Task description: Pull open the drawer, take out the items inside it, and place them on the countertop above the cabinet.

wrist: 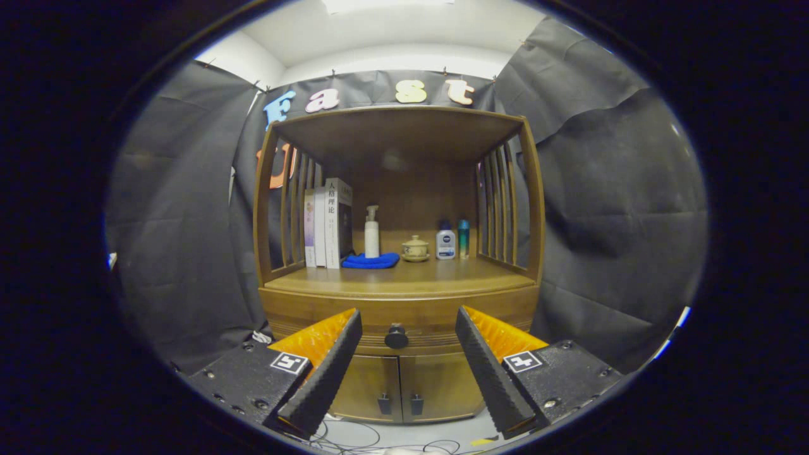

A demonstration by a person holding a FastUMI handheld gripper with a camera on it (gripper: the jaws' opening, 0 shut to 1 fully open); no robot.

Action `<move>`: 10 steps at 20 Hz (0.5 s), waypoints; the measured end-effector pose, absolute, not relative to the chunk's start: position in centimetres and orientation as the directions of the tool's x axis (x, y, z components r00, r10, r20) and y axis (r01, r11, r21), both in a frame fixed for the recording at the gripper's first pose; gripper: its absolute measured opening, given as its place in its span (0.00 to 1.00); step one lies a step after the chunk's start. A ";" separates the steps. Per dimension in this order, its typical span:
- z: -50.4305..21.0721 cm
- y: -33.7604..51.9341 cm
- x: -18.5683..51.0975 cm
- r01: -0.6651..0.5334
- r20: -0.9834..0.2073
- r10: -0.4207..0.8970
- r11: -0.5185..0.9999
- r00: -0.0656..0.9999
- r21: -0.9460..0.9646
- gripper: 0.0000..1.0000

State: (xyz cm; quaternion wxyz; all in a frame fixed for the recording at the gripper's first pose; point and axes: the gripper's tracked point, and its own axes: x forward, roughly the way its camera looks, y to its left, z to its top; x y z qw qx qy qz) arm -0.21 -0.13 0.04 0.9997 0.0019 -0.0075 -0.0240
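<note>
Wooden cabinet (398,303) is seen straight ahead of the gripper (407,335), backed by black cloth. The drawer (379,319) below the bench (404,278) is judged shut: its front lies flush with the cabinet face, and its dark round knob (396,337) is untouched. No step of the task is judged done yet; the drawer is to be pulled, its contents lifted out and set on the bench. The contents cannot be seen while the drawer is closed.

Already on the bench, toward the back: upright books (328,224), a white pump bottle (371,232) standing at a folded blue cloth (371,260), a small lidded pot (415,248), and two small bottles (453,240). Bare bench is left free in front of them.

The jaws are held wide apart and nothing is gripped or touched. The knob is seen between the two fingers, beyond their tips, roughly centred. Two small doors (398,388) are seen below the drawer.
</note>
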 end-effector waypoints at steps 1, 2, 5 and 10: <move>-0.3 0.0 0.0 0.044 0.007 -0.044 0.999 0.999 0.003 0.97; -0.7 0.1 0.1 0.040 0.000 -0.040 0.999 0.999 0.000 0.97; -2.1 0.1 1.2 0.025 -0.014 -0.025 1.000 1.000 -0.019 0.97; -5.1 0.4 4.6 0.012 -0.073 -0.012 1.000 0.997 -0.003 0.97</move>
